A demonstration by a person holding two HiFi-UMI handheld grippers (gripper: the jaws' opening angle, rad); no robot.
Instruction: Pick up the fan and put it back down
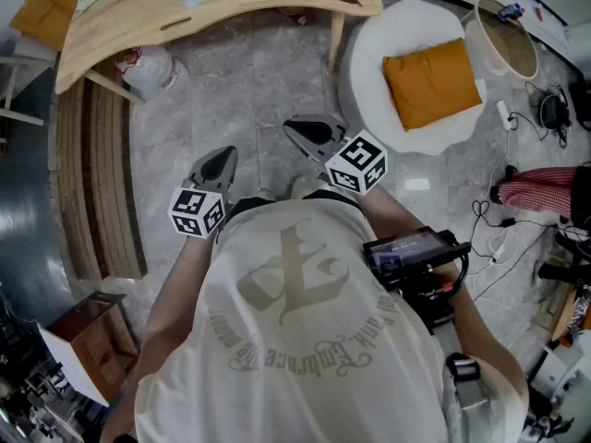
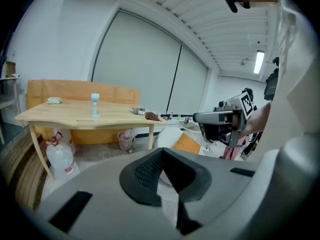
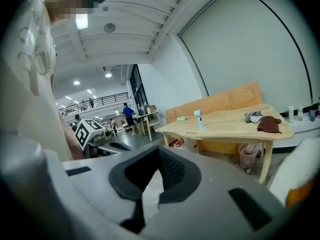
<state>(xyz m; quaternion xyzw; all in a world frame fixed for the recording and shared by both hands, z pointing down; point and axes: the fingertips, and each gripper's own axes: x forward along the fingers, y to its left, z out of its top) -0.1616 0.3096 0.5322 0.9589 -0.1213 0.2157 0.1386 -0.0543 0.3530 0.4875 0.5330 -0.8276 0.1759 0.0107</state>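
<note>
On table [image 2: 60, 118], fan [image 2: 95, 105] upright in gripper views; left gripper [image 2: 162, 155], right gripper [image 3: 159, 154] jaws together.

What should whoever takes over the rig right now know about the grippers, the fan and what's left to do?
Left gripper: jaws shut, nothing between them.
Right gripper: jaws shut, also empty.
Both are held out in front of the person, well short of the wooden table.
Fan: small and white, standing upright on the tabletop, with neither gripper near it.
Done: nothing of the pick shows; the fan is not in hand.
Left: walk up to the table, open one gripper, close it on the fan, lift it, then set it back down upright.
</note>
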